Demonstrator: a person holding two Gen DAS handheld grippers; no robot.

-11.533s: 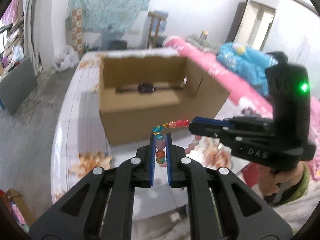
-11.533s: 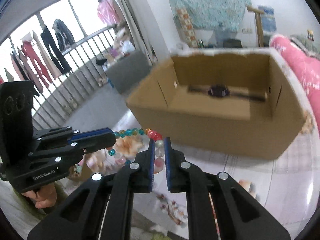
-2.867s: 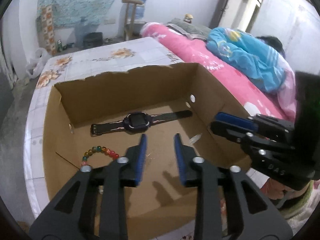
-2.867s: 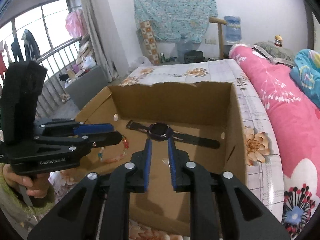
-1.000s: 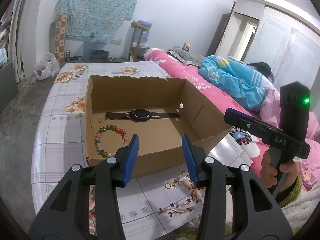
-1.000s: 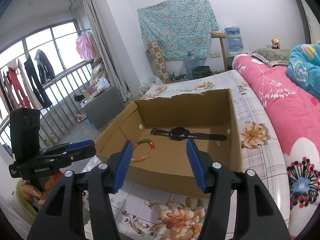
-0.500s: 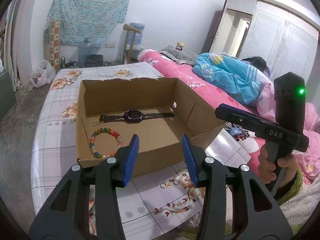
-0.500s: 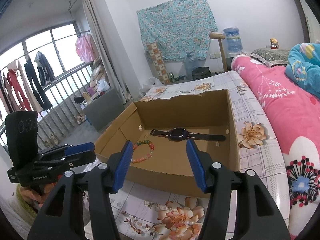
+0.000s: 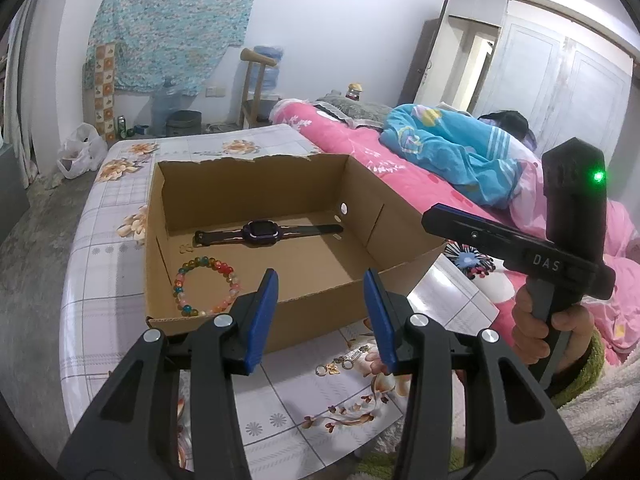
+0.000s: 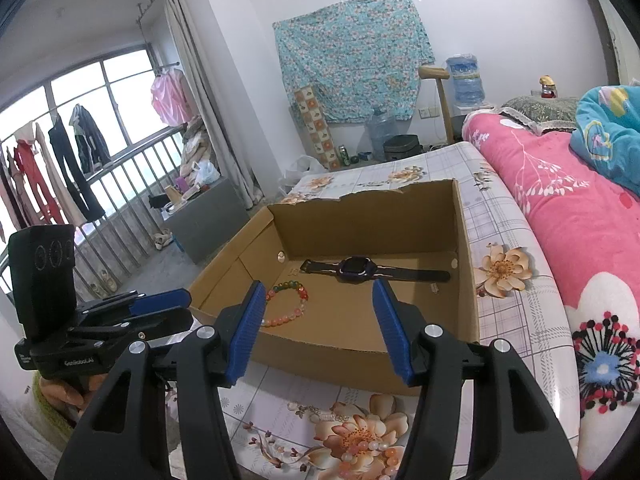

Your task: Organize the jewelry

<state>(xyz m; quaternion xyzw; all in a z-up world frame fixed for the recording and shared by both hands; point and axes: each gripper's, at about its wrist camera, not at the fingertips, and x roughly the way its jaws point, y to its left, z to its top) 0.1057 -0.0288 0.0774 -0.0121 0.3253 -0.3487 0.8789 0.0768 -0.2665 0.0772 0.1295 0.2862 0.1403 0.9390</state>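
An open cardboard box (image 9: 320, 312) stands on the flowered table. Inside it lie a dark wristwatch (image 9: 262, 232) at the back and a coloured bead bracelet (image 9: 206, 286) at the front left; the right wrist view shows the same wristwatch (image 10: 356, 268) and bead bracelet (image 10: 286, 306). My left gripper (image 9: 320, 274) is open and empty in front of the box's near wall. My right gripper (image 10: 318, 286) is open and empty too, held beside it (image 9: 430, 218). Small rings and a chain (image 9: 340, 362) lie on the table below the grippers, and a pale bead bracelet (image 10: 372, 450) rests near the front edge.
A bed with a pink flowered blanket (image 10: 580, 220) runs along the table's right side, with someone under a blue cover (image 9: 452, 148). The floor (image 9: 28, 248) drops off at the table's left. A hand (image 9: 560, 332) holds the right gripper's handle.
The bead bracelet, earlier held between both shut grippers, now lies in the box. Both grippers have drawn back and opened. Over the last second they stay almost still.
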